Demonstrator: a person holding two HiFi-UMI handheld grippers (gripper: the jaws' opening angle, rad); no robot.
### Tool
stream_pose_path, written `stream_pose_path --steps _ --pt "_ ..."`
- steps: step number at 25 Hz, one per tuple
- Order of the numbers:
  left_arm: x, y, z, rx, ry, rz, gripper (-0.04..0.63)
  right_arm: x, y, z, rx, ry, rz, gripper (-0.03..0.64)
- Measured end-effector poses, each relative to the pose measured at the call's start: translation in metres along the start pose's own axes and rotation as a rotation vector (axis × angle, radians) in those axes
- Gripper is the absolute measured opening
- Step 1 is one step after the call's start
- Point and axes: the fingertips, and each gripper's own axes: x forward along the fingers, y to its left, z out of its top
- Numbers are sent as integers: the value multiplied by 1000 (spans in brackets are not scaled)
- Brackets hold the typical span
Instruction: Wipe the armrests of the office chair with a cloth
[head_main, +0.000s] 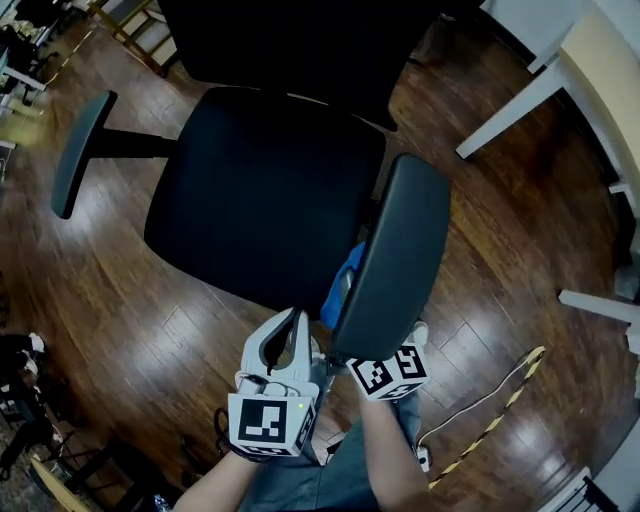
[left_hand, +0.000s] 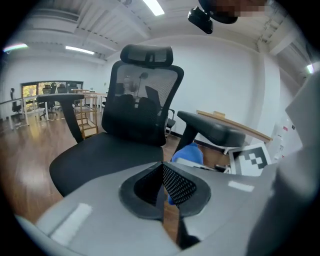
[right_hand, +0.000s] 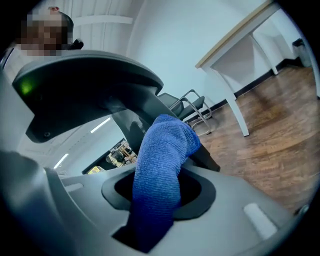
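The black office chair (head_main: 265, 195) stands below me, its left armrest (head_main: 80, 150) far out to the left and its right armrest (head_main: 400, 250) close in front. My right gripper (right_hand: 159, 186) is shut on a blue cloth (right_hand: 162, 155) and sits under the near end of the right armrest, whose underside (right_hand: 85, 85) fills that view. In the head view only its marker cube (head_main: 390, 372) and a bit of the cloth (head_main: 345, 282) show. My left gripper (head_main: 290, 335) is shut on nothing, just left of that armrest at the seat's front edge.
White desk legs (head_main: 510, 100) stand at the back right on the wooden floor. A cable and a yellow-black striped strip (head_main: 500, 410) lie on the floor at the right. Wooden shelving (head_main: 130, 25) is at the back left. The person's legs are below the grippers.
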Motion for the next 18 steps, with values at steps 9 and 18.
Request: stream_pose_path --steps 9,18 --pt "18 61 39 -66 -74 -21 5 38 68 5 -196 -109 -100 146" --pt "37 103 44 -67 -63 -46 5 61 56 26 -186 -264 -263 146"
